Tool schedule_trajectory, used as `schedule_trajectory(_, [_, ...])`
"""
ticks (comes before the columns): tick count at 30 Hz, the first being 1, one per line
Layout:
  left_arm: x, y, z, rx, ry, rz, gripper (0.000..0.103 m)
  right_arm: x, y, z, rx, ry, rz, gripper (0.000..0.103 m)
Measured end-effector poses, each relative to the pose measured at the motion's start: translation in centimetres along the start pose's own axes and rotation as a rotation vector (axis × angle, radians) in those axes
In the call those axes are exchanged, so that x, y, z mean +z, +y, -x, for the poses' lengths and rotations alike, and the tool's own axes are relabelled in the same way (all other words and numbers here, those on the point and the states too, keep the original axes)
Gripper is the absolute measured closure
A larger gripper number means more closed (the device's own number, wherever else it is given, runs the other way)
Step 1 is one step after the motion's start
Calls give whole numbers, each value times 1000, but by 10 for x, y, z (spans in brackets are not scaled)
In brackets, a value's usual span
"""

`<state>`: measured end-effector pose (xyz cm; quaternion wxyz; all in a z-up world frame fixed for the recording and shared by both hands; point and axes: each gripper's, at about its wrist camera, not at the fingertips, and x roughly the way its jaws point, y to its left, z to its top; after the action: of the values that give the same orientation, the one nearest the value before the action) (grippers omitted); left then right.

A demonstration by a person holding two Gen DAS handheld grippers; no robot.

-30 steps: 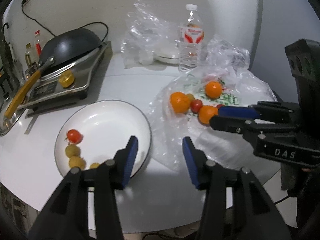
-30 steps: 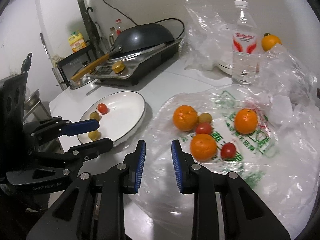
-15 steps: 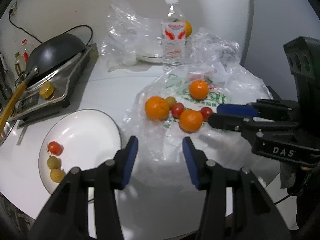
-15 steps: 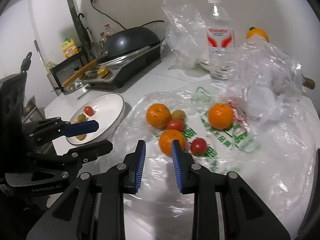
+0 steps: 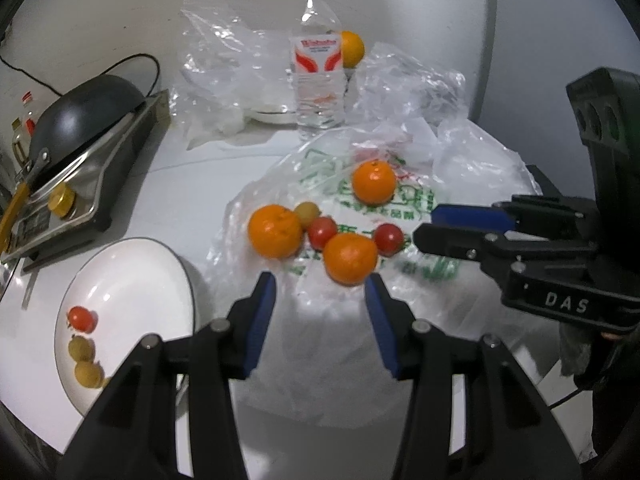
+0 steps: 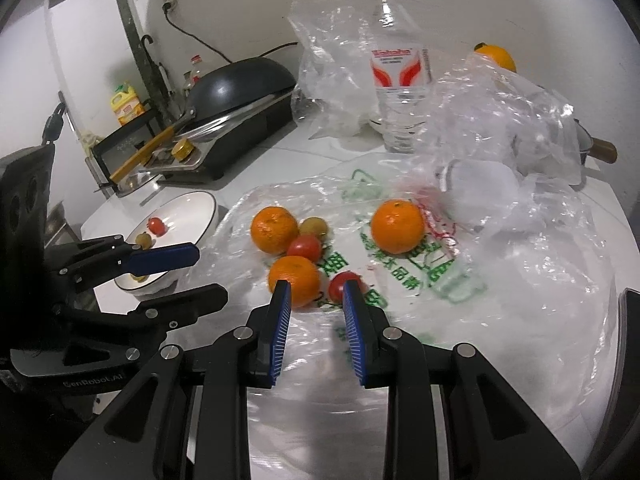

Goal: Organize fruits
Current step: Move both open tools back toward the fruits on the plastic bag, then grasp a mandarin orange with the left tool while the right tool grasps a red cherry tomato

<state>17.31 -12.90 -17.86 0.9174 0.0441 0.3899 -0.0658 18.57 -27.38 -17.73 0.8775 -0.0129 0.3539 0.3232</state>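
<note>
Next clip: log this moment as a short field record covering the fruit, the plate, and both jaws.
on plastic sheet: three oranges, nearest one; two tomatoes; one small yellowish fruit
on white plate: one tomato, a few small yellowish fruits
behind water bottle: another orange
left gripper: jaws apart, empty
right gripper: jaws at their narrowest, empty

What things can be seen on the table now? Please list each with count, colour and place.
oranges: four, orange, three on the flat plastic bag, one behind the water bottle
tomatoes: three, red, two on the bag, one in the plate
small yellow fruits: at least three, one on the bag, others in the plate
plate: one, white, left
water bottle: one, clear, back
wok: one, dark, on the stove
left gripper: open, empty
right gripper: jaws narrow, empty
</note>
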Motion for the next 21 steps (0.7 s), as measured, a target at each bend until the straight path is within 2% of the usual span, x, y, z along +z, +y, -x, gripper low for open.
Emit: schedule_trajectory(21, [18, -20, -46, -37, 47, -45, 55, 3, -33, -13, -15, 18, -33, 74])
